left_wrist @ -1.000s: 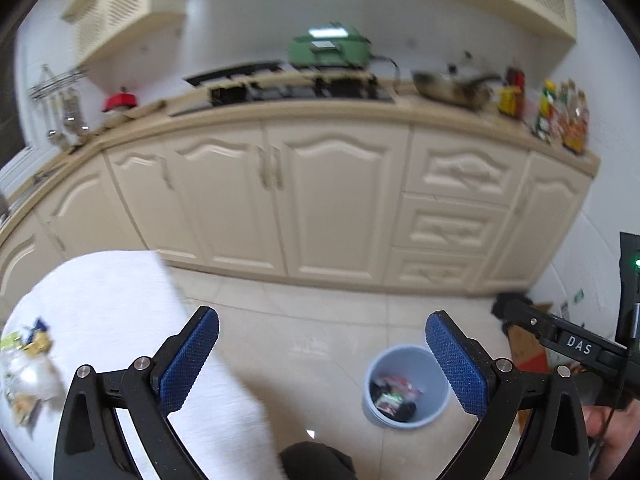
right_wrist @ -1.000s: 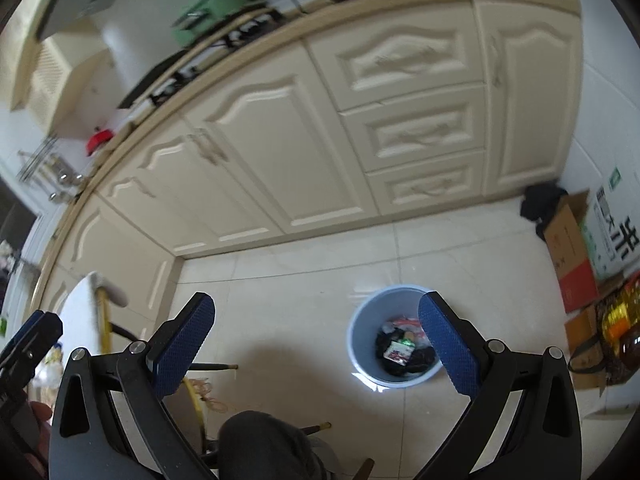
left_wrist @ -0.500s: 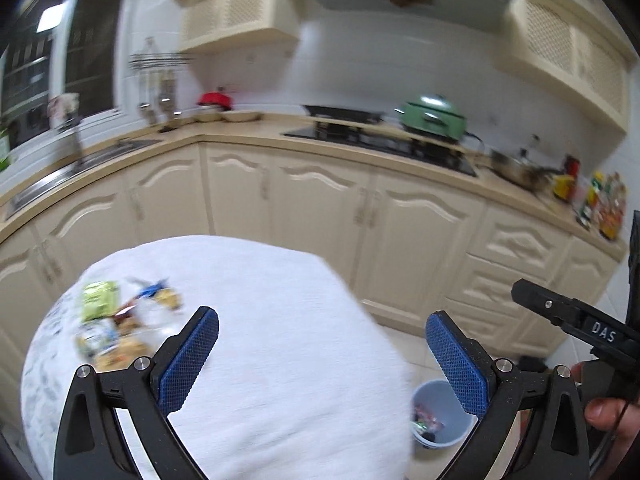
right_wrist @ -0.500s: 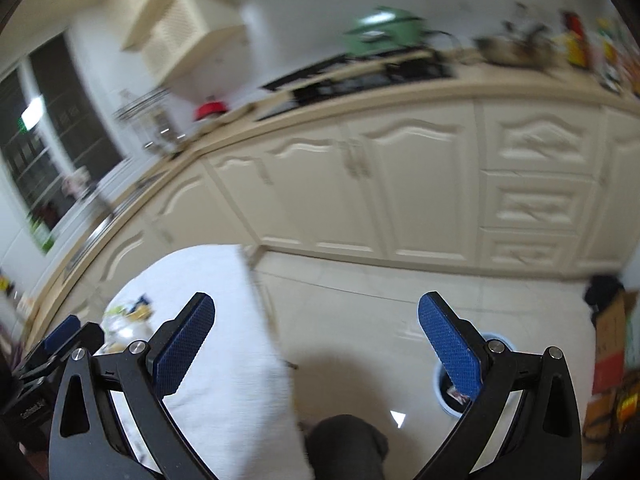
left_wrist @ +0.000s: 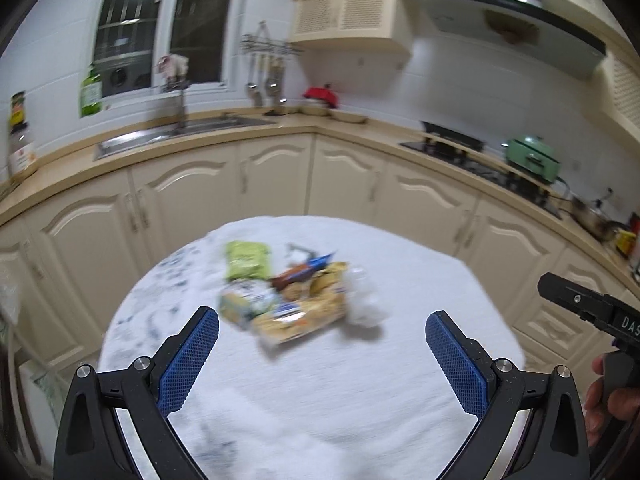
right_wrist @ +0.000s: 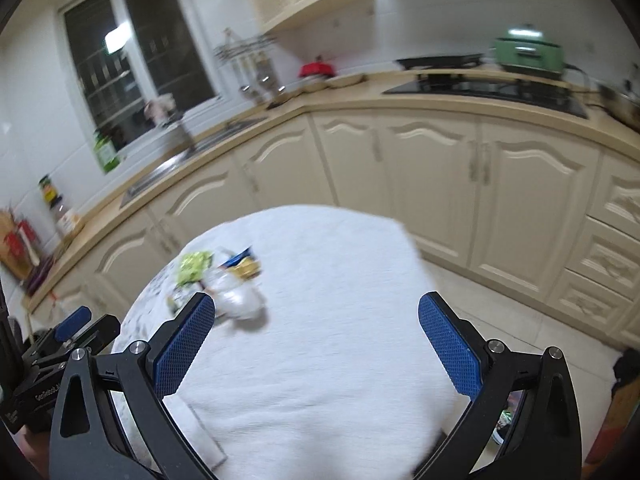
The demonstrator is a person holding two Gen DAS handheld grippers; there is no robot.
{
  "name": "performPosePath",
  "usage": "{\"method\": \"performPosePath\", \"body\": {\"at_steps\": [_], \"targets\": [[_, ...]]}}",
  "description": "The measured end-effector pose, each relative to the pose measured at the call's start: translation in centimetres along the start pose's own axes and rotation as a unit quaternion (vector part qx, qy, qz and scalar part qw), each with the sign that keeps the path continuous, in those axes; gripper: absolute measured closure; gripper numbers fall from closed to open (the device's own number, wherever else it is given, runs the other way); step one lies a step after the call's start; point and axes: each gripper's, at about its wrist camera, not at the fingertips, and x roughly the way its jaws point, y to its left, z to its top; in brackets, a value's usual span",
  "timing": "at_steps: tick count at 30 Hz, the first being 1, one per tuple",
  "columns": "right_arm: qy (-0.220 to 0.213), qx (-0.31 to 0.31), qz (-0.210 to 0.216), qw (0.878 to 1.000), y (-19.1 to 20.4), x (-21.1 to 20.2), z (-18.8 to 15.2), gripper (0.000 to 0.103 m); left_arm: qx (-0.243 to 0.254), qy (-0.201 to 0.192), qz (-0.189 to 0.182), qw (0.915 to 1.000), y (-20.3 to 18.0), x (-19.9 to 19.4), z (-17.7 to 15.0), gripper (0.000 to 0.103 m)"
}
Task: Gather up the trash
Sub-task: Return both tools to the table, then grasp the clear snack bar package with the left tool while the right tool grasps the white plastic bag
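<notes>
Left gripper (left_wrist: 322,354): jaws spread wide, nothing between the blue pads, hanging over the near part of the white-clothed table (left_wrist: 420,280). Right gripper (right_wrist: 316,344): same, spread and empty, over the same cloth.

Trash pile (left_wrist: 286,294) sits at 12 o'clock from the left gripper, near but not touching, roughly mid-table. Motion blur, so item detail is soft. What I can make out: green packet (left_wrist: 246,260) at the pile's 11 o'clock, yellow/tan snack bag (left_wrist: 304,316) at the front, blue-and-brown wrapper (left_wrist: 306,268) at the back, crumpled white or clear bit (left_wrist: 362,304) at 3 o'clock. They overlap; can't separate them further.

From the right wrist view the pile (right_wrist: 220,276) is at 10–11 o'clock of the right gripper, farther out and partly behind its left finger.

Past the table: cream base cabinets (left_wrist: 280,176), sink (left_wrist: 176,134) at 11 o'clock, hob with green pot (left_wrist: 530,158) at 2 o'clock. No bin clearly in view; a sliver of something shows low right behind the right gripper's finger, can't tell what.

Progress, my read: the whole pile is still on the table, nothing is in either gripper, so this pickup hasn't started. Left gripper is better lined up. Remaining: approach, grasp one piece, carry it to the bin, repeat.
</notes>
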Motion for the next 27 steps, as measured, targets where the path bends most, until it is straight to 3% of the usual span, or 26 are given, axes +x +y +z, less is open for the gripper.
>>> {"method": "performPosePath", "body": {"at_steps": [6, 19, 21, 25, 27], "targets": [[0.043, -0.041, 0.027, 0.998, 3.9, 4.8, -0.6, 0.000, -0.015, 0.012, 0.025, 0.9995, 2.1, -0.4, 0.3, 0.001], [0.126, -0.123, 0.058, 0.983, 7.9, 15.8, -0.7, 0.001, -0.012, 0.041, 0.040, 0.9983, 4.8, 5.9, 3.4, 0.001], [0.143, -0.127, 0.063, 0.979, 7.9, 17.5, -1.0, 0.009, -0.008, 0.049, 0.041, 0.9979, 4.8, 6.9, 3.5, 0.001], [0.167, -0.122, 0.079, 0.975, 7.4, 19.4, -1.8, 0.053, 0.004, 0.063, 0.035, 0.9974, 4.6, 9.2, 3.8, 0.001], [0.162, -0.116, 0.089, 0.976, 6.9, 19.1, -1.8, 0.057, 0.013, 0.069, 0.029, 0.9971, 4.3, 10.2, 3.9, 0.001]]}}
